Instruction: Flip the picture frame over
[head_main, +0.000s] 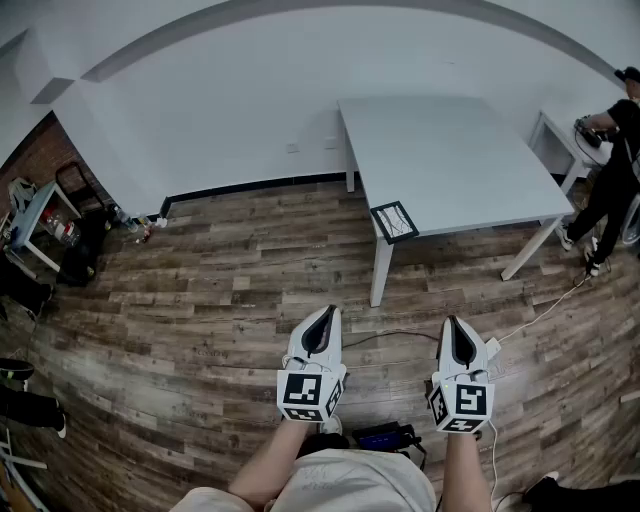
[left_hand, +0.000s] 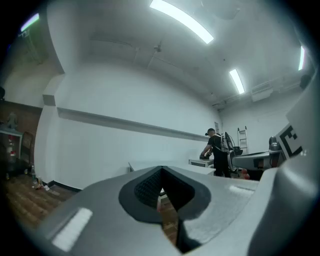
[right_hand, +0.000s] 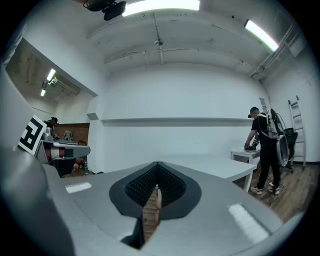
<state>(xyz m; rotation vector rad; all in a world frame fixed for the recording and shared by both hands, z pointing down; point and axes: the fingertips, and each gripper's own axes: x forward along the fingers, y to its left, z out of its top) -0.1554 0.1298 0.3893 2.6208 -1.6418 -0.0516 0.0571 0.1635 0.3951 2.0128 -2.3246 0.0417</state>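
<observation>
Open wood floor (head_main: 250, 290) stretches from the left gripper (head_main: 325, 313) and the right gripper (head_main: 455, 322) to the white table (head_main: 470, 160), which stands far and to the right. The picture frame (head_main: 394, 221) lies at the table's near-left corner, and that corner faces the open floor on its near and left sides. A white table leg (head_main: 380, 270) stands under this corner. The tabletop beyond the frame is bare. A thin cable (head_main: 540, 315) lies on the floor, running from beside the right gripper off to the right. A person (head_main: 610, 180) stands at the far right by a small side table (head_main: 550, 135), well apart from the frame. At the far left, a cluttered small table (head_main: 30, 215) and a black chair (head_main: 85, 245) crowd the wall.
</observation>
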